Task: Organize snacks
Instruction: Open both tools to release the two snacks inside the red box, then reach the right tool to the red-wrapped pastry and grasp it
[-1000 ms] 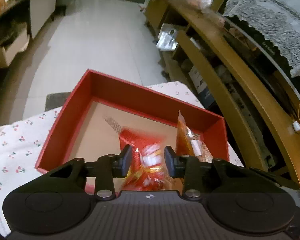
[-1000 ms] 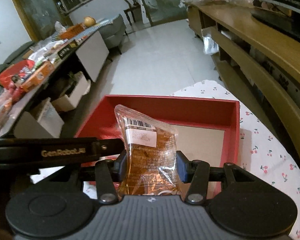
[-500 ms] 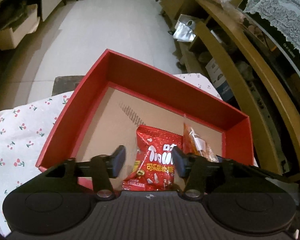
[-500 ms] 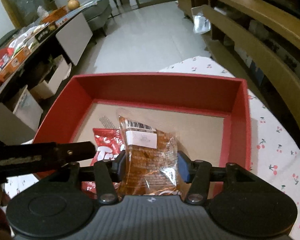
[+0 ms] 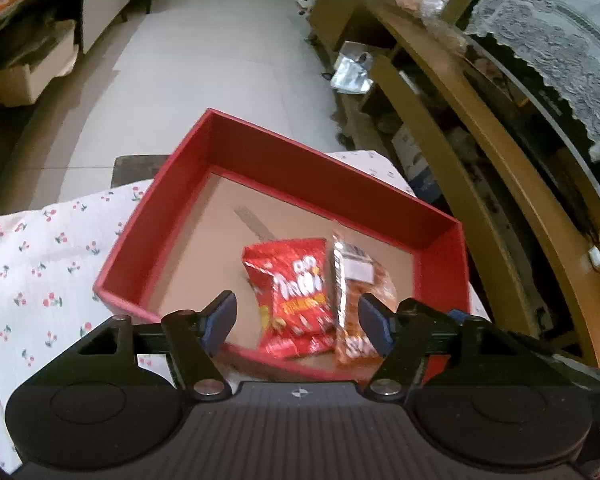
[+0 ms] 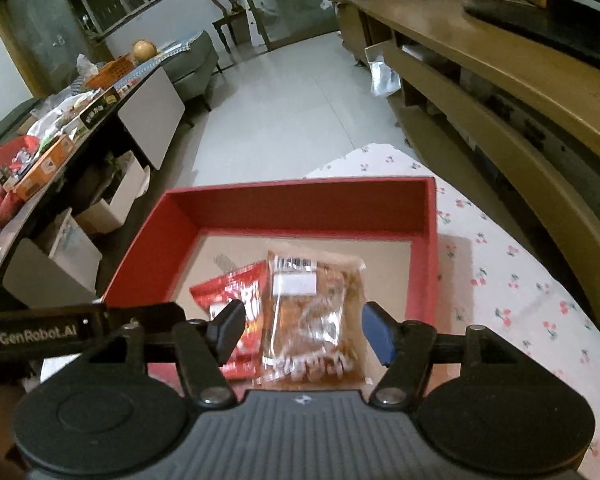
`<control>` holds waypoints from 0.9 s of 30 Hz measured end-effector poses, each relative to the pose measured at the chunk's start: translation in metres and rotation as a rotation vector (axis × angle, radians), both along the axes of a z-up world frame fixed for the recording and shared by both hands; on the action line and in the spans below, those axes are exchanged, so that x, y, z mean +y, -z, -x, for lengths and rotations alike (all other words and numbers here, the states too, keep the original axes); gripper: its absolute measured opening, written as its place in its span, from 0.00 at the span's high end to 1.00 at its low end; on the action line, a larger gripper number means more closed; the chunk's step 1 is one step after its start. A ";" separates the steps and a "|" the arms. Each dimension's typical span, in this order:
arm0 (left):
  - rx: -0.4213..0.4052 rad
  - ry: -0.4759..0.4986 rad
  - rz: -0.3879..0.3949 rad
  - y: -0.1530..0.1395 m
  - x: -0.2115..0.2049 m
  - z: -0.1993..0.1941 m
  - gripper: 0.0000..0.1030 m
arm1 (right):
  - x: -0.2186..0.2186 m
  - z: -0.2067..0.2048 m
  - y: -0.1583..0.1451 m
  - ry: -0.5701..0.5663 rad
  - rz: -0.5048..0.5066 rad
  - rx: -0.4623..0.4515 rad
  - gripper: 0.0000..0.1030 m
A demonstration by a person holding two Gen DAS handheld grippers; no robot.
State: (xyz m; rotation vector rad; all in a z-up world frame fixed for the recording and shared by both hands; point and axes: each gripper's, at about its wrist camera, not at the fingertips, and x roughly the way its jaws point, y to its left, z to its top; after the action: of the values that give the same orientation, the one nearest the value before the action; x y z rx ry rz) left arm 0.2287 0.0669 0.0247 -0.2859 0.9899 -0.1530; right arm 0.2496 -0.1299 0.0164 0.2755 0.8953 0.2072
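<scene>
Tools (image 5: 298,318) (image 6: 304,330) opening, clear of packets (image 5: 296,292) inside box rim (image 5: 328,160).

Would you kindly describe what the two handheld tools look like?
Both the left tool and right tool share a black ribbed body with two round discs, black finger arms on silver pivots and blue pads. White "GenRobot.AI" lettering marks one tool's bar.
</scene>
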 end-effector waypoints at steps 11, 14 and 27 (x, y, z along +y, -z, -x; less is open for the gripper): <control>-0.005 0.030 0.030 -0.007 -0.015 0.031 0.27 | -0.019 0.037 -0.010 0.032 -0.049 0.018 0.27; -0.006 0.046 0.040 -0.008 -0.018 0.038 0.27 | -0.023 0.044 -0.008 0.036 -0.066 0.034 0.27; -0.013 0.067 0.021 -0.008 -0.019 0.063 0.24 | -0.025 0.069 -0.009 0.006 -0.046 0.040 0.27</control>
State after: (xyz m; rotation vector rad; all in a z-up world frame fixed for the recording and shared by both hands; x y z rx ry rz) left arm 0.1657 0.0480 0.0324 -0.2705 0.9859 -0.2263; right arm 0.1806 -0.1552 0.0259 0.3262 0.9300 0.2178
